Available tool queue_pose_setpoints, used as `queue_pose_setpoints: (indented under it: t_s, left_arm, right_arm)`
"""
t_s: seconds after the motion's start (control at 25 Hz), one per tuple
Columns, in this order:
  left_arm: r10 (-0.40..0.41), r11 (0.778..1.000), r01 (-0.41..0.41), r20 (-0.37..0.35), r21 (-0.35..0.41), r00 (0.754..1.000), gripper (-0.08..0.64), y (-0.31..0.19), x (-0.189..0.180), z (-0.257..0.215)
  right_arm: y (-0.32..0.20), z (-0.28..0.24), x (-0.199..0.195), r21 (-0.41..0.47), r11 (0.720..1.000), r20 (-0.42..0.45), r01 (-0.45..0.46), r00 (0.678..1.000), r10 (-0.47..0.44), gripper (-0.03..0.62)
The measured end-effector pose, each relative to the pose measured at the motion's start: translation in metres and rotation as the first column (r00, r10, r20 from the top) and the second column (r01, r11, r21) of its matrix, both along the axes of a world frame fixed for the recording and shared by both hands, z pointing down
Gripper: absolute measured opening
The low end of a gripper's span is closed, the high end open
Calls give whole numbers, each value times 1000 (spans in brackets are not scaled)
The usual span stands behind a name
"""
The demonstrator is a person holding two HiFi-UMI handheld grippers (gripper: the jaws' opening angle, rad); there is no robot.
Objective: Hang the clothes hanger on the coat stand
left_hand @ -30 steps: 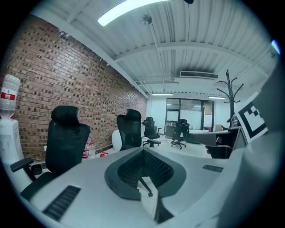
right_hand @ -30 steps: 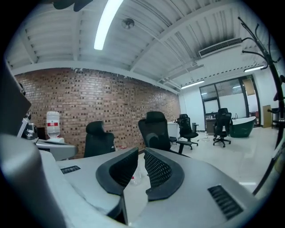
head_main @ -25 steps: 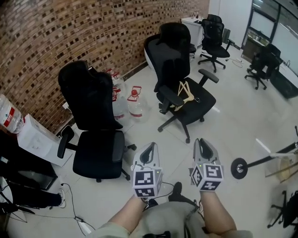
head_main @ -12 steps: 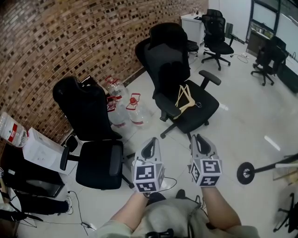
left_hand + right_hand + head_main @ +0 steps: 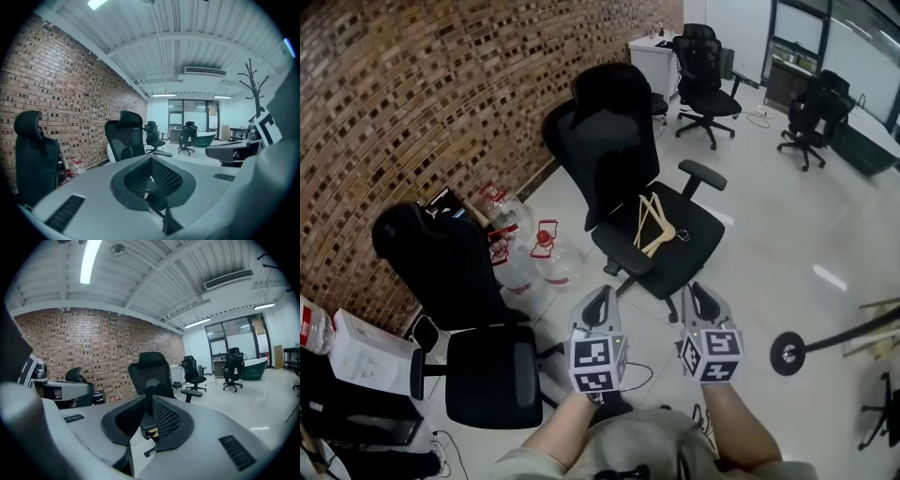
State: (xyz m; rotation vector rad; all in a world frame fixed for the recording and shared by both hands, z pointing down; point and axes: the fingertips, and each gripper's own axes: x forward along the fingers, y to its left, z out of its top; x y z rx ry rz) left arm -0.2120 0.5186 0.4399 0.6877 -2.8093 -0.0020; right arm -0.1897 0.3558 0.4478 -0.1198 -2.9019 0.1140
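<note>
A pale wooden clothes hanger (image 5: 654,225) lies flat on the seat of a black office chair (image 5: 609,141) in the head view. The coat stand's round black base (image 5: 787,354) stands on the floor at the right, its pole running off the right edge. Its branched top (image 5: 253,86) shows in the left gripper view. My left gripper (image 5: 601,294) (image 5: 151,159) and right gripper (image 5: 701,290) (image 5: 151,397) hover side by side short of the chair, apart from the hanger. Both have their jaws together and hold nothing. Neither gripper view shows the hanger.
A second black chair (image 5: 478,366) stands at the lower left, next to the brick wall (image 5: 412,103). Water bottles (image 5: 546,255) sit on the floor between the two chairs. More office chairs (image 5: 705,70) and desks stand at the back. A cable (image 5: 637,375) lies on the floor by my feet.
Both grippers have travelled forward together toward the chair with the hanger, which now lies nearer to them. The left chair and the bottles have slid to the lower left. The jaws kept still.
</note>
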Motion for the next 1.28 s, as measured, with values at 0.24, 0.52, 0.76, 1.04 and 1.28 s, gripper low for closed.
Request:
queue_pose_setpoints:
  t_s: [0.24,0.52,0.76,1.04,1.28]
  left_arm:
    - [86,996,-87,22,14,996,17,19,-103,8]
    - [137,991,-137,-11,-1,991,18,-7,-189,37]
    - [141,989,-142,-22,-42,990,18,-64,-254,44]
    - [146,986,-148,-30,-73,989,18,-154,-331,47]
    - [203,973,-208,-52,-100,978,18,-155,-410,92]
  right_arm:
    - [24,10,-92,7,997,-5,-79,997,79,40]
    - [3,42,-174,2,990,-45,-144,989,144,40]
    - [-62,64,-240,-19,981,-80,-195,978,193,77]
    - [-153,87,-318,-33,974,-139,-224,966,217,97]
    - [-147,143,-386,-58,957,-205,-285,941,268,126]
